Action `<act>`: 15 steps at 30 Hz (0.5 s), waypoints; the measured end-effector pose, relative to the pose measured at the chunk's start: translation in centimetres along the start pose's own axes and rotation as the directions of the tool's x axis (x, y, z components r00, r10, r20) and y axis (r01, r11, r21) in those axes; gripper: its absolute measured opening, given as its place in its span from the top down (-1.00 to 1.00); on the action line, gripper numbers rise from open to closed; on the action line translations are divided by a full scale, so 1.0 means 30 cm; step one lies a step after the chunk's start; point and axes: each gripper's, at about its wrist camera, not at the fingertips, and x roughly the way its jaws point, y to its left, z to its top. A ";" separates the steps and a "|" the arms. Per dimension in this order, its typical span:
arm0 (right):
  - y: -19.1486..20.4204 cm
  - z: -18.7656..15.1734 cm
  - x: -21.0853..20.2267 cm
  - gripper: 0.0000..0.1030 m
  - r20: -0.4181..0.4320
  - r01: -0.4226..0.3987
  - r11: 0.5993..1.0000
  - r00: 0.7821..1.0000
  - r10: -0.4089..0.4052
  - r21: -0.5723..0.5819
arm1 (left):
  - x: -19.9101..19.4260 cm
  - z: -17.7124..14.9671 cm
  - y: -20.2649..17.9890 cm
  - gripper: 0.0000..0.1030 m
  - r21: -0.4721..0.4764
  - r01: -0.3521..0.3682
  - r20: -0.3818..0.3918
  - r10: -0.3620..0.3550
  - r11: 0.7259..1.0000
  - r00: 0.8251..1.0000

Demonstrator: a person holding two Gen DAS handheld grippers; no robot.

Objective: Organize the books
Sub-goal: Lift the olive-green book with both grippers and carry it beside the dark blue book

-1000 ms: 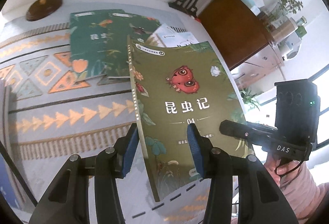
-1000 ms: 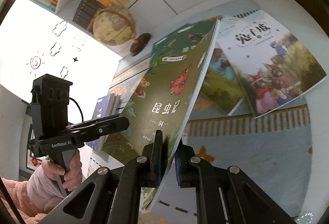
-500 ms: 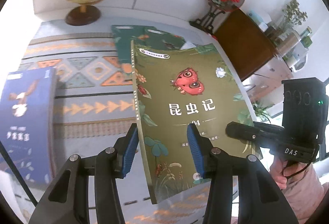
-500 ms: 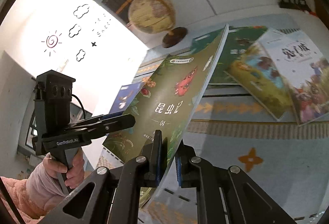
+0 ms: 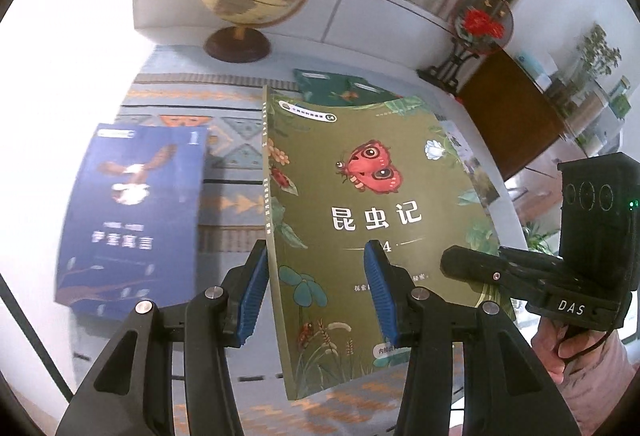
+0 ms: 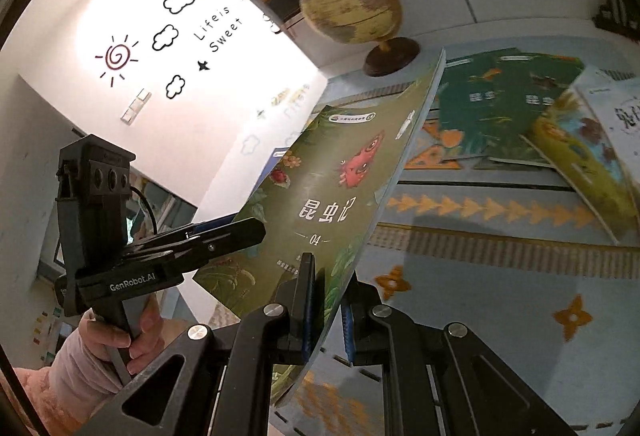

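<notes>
Right wrist view shows the right tool clamped on the olive book held above the bench, the left tool open around its spine, several books still scattered unsorted.

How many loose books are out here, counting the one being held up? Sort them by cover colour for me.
olive-green butterfly book, held up: 1
blue bird-cover book: 1
dark green books: 2
yellow-green picture book: 1
pale white-topped book: 1
Total: 6
</notes>
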 end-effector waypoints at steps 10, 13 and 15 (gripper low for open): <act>0.142 0.071 0.158 0.78 -0.034 -0.033 0.998 0.999 0.032 -0.056 | -0.073 0.030 0.169 0.15 -0.060 -0.077 0.036 0.079 0.995 0.996; 0.181 0.093 0.217 0.78 -0.046 -0.039 0.997 0.998 0.036 -0.071 | -0.087 0.039 0.230 0.15 -0.087 -0.096 0.039 0.099 0.992 0.994; 0.202 0.103 0.259 0.78 -0.052 -0.042 0.996 0.998 0.039 -0.074 | -0.091 0.043 0.271 0.15 -0.105 -0.111 0.037 0.116 0.988 0.993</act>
